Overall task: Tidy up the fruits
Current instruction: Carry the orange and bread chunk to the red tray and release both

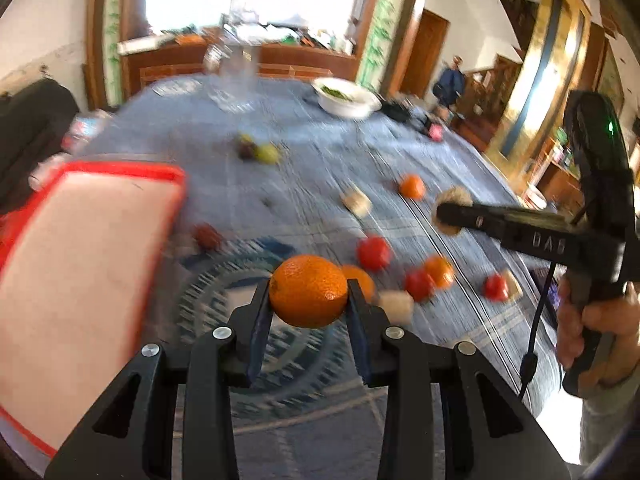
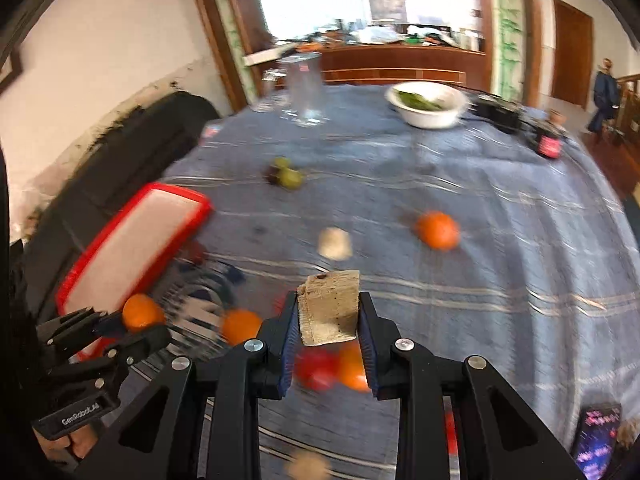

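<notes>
My left gripper point(image 1: 308, 294) is shut on an orange point(image 1: 308, 290) and holds it above the blue tablecloth, right of the red-rimmed tray point(image 1: 80, 264). My right gripper point(image 2: 329, 312) is shut on a tan block point(image 2: 329, 308) held above the table. In the left wrist view the right gripper point(image 1: 448, 216) shows at the right with the tan block point(image 1: 454, 200) at its tip. In the right wrist view the left gripper point(image 2: 132, 320) shows at lower left with the orange point(image 2: 142, 311). Loose oranges point(image 1: 412, 186), red fruits point(image 1: 373, 252) and green fruits point(image 2: 290, 176) lie scattered.
A white bowl point(image 2: 428, 114) with greens and a clear glass pitcher point(image 2: 305, 88) stand at the table's far side. Tan blocks point(image 2: 335, 243) lie among the fruit. A dark jar point(image 2: 548, 140) sits far right. A black sofa point(image 2: 120, 160) lies beyond the tray.
</notes>
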Motion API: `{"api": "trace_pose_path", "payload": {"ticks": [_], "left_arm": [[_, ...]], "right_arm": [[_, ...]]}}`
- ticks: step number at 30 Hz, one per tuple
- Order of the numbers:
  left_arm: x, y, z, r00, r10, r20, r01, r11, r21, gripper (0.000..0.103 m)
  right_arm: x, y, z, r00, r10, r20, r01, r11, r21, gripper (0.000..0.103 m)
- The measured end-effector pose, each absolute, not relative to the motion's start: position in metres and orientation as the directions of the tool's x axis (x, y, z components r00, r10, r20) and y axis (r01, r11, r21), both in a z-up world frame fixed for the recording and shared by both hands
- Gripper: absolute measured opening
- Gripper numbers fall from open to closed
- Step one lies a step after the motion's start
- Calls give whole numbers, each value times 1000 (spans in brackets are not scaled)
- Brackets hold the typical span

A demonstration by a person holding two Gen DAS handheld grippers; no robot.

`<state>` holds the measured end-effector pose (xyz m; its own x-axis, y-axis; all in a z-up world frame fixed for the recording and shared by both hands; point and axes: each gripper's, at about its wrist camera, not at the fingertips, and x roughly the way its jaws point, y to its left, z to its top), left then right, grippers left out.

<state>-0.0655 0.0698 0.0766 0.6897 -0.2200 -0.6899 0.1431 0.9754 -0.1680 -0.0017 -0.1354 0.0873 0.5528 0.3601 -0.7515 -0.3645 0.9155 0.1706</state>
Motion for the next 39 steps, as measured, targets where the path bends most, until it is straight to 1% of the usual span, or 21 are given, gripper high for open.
{"api": "trace_pose_path", "payload": {"ticks": [4, 10, 13, 15, 20, 24, 29, 35, 39], "left_arm": [[-63, 110, 94, 736, -154, -659, 53, 984, -170, 33], [-51, 171, 99, 743, -73, -665, -89, 974, -206, 33], [-41, 191, 94, 725, -50, -687, -148, 963, -227, 33], [-33, 202, 89, 704, -57, -708, -173, 953, -248, 33], [-13, 214, 66, 639, -48, -767, -229, 941, -250, 33], [-3, 217, 51, 595, -37, -803, -255, 939, -233, 33], [7, 224, 34, 539, -55, -841, -283, 928, -242, 33], [11, 222, 24, 515, -76, -854, -275, 929, -249, 33], [11, 223, 23, 524, -82, -848, -272, 927, -257, 33]], "right_arm": [[11, -84, 96, 518, 429, -740, -456, 870, 186, 28], [27, -7, 100, 447, 528, -722, -588, 782, 208, 28], [40, 22, 94, 397, 560, -728, -618, 749, 239, 28], [50, 36, 88, 364, 574, -734, -625, 734, 264, 28], [77, 74, 75, 254, 618, -744, -645, 681, 346, 28], [89, 102, 64, 200, 619, -760, -652, 663, 368, 28], [102, 127, 42, 185, 560, -807, -650, 686, 327, 28], [113, 139, 19, 174, 512, -841, -656, 697, 288, 28], [113, 139, 17, 181, 514, -838, -665, 692, 280, 28]]}}
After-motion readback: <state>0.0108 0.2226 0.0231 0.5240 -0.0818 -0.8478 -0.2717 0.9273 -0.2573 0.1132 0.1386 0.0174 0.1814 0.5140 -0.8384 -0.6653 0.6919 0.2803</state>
